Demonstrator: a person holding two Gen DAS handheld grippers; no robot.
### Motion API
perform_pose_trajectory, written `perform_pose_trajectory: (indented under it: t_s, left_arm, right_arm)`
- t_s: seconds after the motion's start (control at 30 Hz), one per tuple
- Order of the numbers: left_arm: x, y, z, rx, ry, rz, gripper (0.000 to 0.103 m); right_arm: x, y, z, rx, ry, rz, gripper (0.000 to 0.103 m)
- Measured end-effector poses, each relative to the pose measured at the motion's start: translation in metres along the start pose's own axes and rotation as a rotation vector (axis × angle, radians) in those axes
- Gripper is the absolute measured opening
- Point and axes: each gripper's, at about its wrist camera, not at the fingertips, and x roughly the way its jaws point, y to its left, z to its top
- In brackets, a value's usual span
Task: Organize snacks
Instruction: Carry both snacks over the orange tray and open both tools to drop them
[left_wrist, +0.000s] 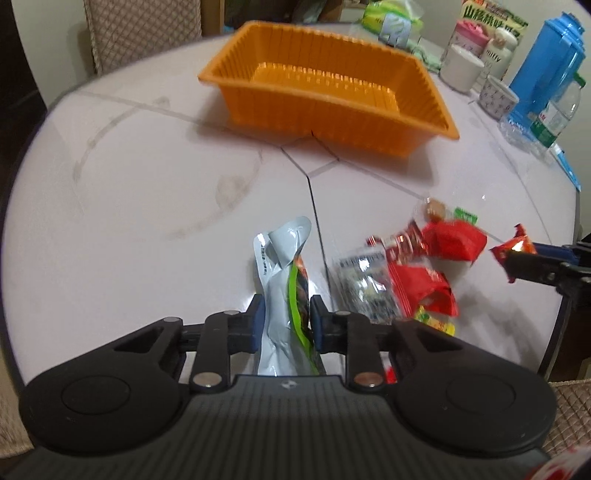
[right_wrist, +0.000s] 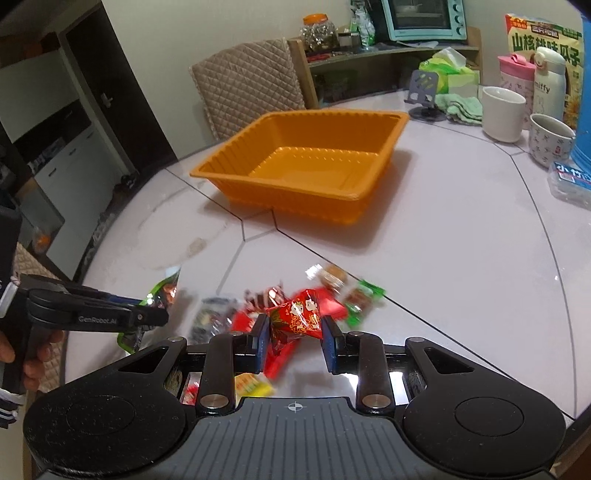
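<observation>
Orange plastic made up the tray (left_wrist: 325, 110), and in the left wrist view it sat straight ahead and a bit to the right, well apart from the left gripper (left_wrist: 286, 317). That gripper was pinching a silver bag (left_wrist: 280, 280) between its two blue pads. The bag stood up on its end, with its long side running away from the gripper toward the tray and its folded top pointing that way too. More snacks lay in a pile (left_wrist: 406, 273) just to the right on the table (left_wrist: 129, 192). Far off to the right, the right gripper (left_wrist: 517, 254) was clamped on a small red pack.

From the right wrist view, the tray (right_wrist: 306, 162) sat ahead in the middle of the table (right_wrist: 461, 258), with nothing inside it. Its long side ran from near left to far right. The right gripper (right_wrist: 293, 328) had a red pack (right_wrist: 295, 317) between its pads. The pack was blurry, but it looked squeezed and lifted a little, with one corner pointing up toward the tray. The other snacks (right_wrist: 343, 291) lay just past it. The left gripper (right_wrist: 147, 314) came in from the left, holding the green edge of its bag.

Both grippers looked about as near to the tray as each other, so each one would need to go forward and over the near rim to drop its snack inside.
</observation>
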Motion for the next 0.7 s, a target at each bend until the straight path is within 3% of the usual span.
perform_pose_trajectory:
  t_s: [0.33, 0.7]
  left_arm:
    - [-0.029, 0.027, 0.07, 0.07, -0.138, -0.017, 0.023]
    - [0.0, 0.015, 0.165, 0.121, -0.205, -0.065, 0.023]
  right_arm:
    - [0.026, 0.021, 0.047, 0.027, -0.062, 0.03, 0.03]
    - [0.071, 0.009, 0.122, 0.077, -0.121, -0.003, 0.03]
